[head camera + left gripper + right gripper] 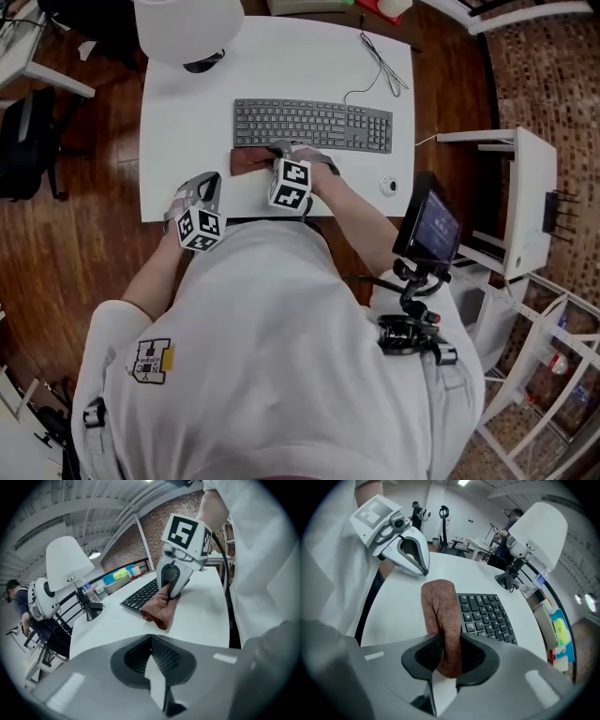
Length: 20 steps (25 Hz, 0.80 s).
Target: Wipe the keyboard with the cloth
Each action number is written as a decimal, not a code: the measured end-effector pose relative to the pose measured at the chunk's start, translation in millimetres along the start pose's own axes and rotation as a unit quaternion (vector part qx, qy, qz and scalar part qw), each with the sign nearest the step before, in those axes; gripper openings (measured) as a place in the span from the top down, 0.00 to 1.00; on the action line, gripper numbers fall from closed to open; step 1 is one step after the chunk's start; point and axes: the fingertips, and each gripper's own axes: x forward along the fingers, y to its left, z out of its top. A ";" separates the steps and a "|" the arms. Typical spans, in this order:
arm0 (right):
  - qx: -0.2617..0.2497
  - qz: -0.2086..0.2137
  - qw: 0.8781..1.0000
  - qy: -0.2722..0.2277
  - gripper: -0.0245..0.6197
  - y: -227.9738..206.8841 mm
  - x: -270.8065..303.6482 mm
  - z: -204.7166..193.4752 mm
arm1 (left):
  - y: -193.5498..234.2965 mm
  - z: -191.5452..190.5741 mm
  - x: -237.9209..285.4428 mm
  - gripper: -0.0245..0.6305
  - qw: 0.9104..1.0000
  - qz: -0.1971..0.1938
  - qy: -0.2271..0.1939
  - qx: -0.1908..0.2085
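A dark keyboard (314,125) lies across the white table (178,112). A brown cloth (251,161) rests on the table against the keyboard's near left corner. My right gripper (281,150) points steeply down and is shut on the cloth (440,616), which runs from between its jaws out beside the keys (485,613). In the left gripper view the right gripper (172,590) pinches the cloth's (157,611) far end. My left gripper (212,178) hovers near the table's front left edge, shut and holding nothing (155,667).
A white desk lamp (187,28) stands at the table's back left. The keyboard's cable (380,66) loops at the back right. A small round object (388,186) lies near the front right edge. A white side table (525,197) stands to the right.
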 end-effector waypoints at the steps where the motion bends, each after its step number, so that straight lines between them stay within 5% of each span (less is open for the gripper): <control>1: -0.001 -0.006 1.000 -0.004 0.83 0.4 0.7 0.1 | 0.9 -0.5 2.1 0.96 1.000 -0.002 -0.001 0.002; 13: 0.078 -0.043 0.994 -0.056 0.81 -1.9 -4.6 -4.0 | 4.1 7.0 18.8 0.96 0.999 -0.018 -0.012 0.025; 17: 0.137 -0.034 0.987 -0.077 0.48 4.0 -18.5 -18.0 | 1.3 13.6 16.9 0.96 0.999 -0.019 -0.018 0.029; 20: 0.145 -0.036 0.986 -0.077 0.43 13.7 -34.2 -33.9 | -3.8 16.4 14.2 0.96 0.999 -0.020 -0.018 0.031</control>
